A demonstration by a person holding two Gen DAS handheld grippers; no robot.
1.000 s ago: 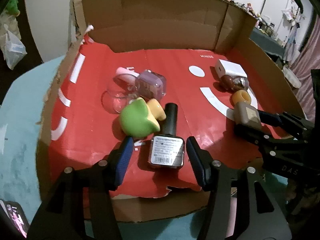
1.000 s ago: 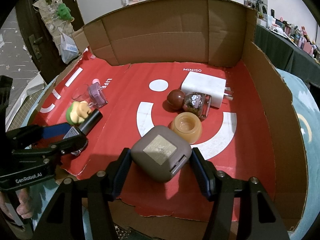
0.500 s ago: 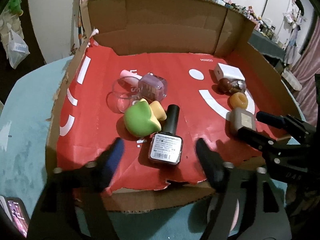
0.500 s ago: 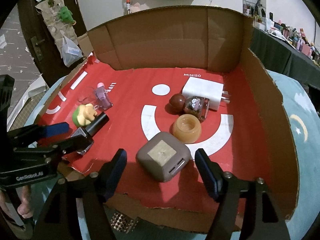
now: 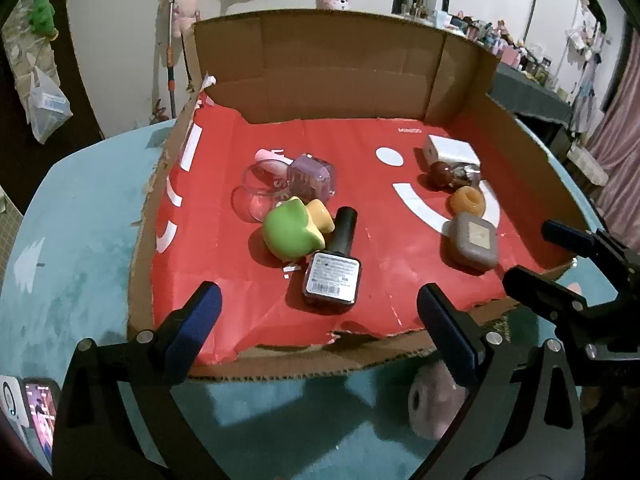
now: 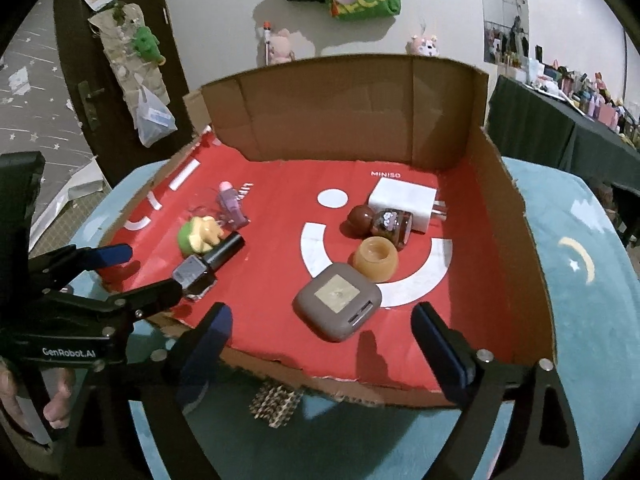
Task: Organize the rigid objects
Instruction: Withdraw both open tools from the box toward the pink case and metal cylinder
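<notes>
A dark nail-polish bottle (image 5: 334,264) with a black cap lies on the red floor of the cardboard box (image 5: 340,80), next to a green frog toy (image 5: 290,232). My left gripper (image 5: 318,308) is at the box's front edge. Its jaws are opening wide and the bottle lies free just ahead of them. A brown rounded case (image 6: 338,300) rests near an orange cup (image 6: 376,258). My right gripper (image 6: 322,316) is also opening, its pads well clear of the case. Each gripper shows in the other's view: right gripper (image 5: 534,252), left gripper (image 6: 148,270).
A white charger (image 6: 404,200), a brown ball (image 6: 360,218) and a small jar (image 6: 390,224) sit at the back right. A purple bottle (image 5: 312,176) and a clear dome (image 5: 260,188) lie at the back left. A pink object (image 5: 434,404) rests on the teal cloth in front of the box.
Both grippers opened from close around the bottle and the case to wide apart, and drew back and up toward the box's front edge. The bottle and case stayed put.
</notes>
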